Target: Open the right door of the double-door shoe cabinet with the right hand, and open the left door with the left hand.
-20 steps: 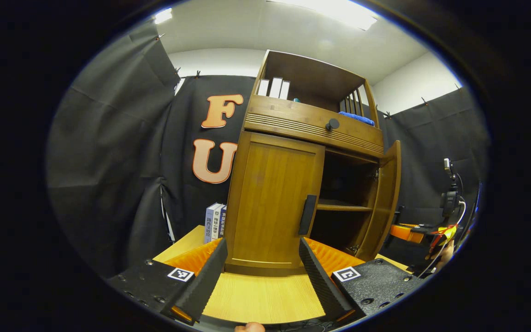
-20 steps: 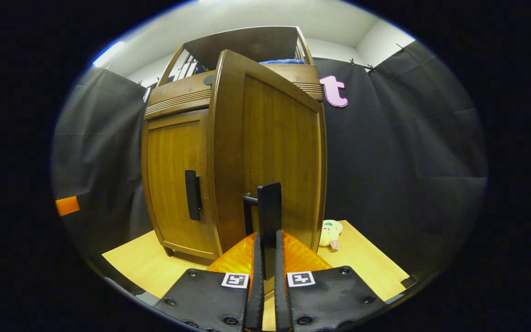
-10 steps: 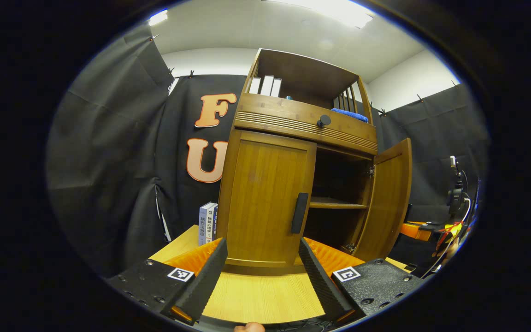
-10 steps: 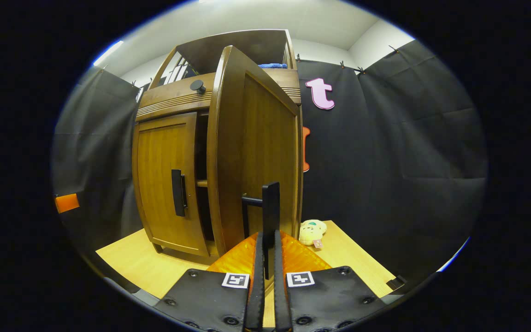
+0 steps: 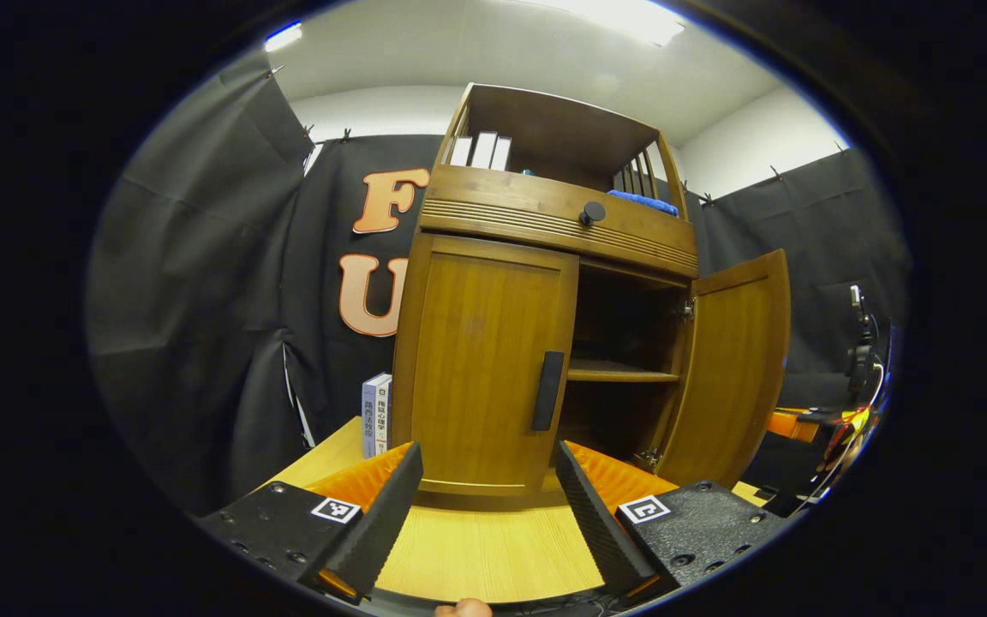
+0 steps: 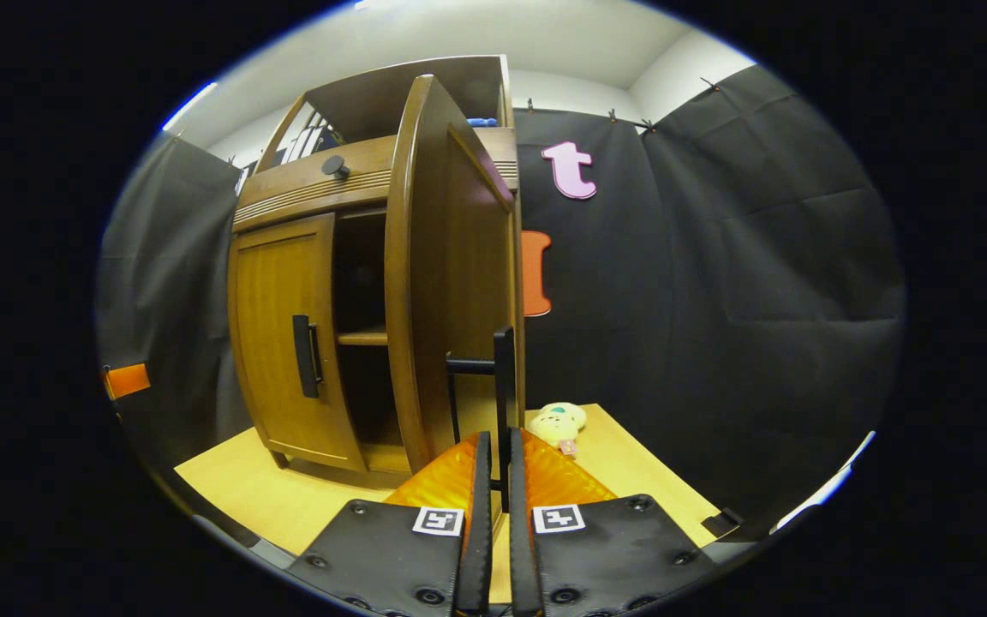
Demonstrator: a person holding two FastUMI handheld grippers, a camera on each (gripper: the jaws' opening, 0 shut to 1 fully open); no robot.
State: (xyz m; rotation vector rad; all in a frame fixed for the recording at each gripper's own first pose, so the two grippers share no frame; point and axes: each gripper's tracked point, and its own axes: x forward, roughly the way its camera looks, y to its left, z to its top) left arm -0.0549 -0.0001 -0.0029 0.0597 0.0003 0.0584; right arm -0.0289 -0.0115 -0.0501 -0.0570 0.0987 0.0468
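Observation:
The wooden shoe cabinet (image 5: 545,227) stands on a light wooden table (image 5: 485,557). Its left door (image 5: 485,368) is closed, with a dark vertical handle (image 5: 547,391) at its inner edge. My left gripper (image 5: 487,454) is open, a short way in front of that door and touching nothing. The right door (image 5: 729,368) stands swung well out, baring a shelf (image 5: 622,373) inside. In the right gripper view, my right gripper (image 6: 493,439) is shut on the right door's handle (image 6: 504,377), and the right door (image 6: 425,257) shows nearly edge-on. The left door (image 6: 275,334) sits to its left.
Books (image 5: 376,411) stand upright on the table left of the cabinet. A small plush toy (image 6: 555,422) lies on the table behind the open door. A drawer with a round knob (image 5: 593,212) runs above the doors. Camera gear (image 5: 862,360) stands at the far right.
The right door has swung further open, drawn by my right gripper on its handle. My left gripper has stayed open in front of the closed left door, drifting slightly.

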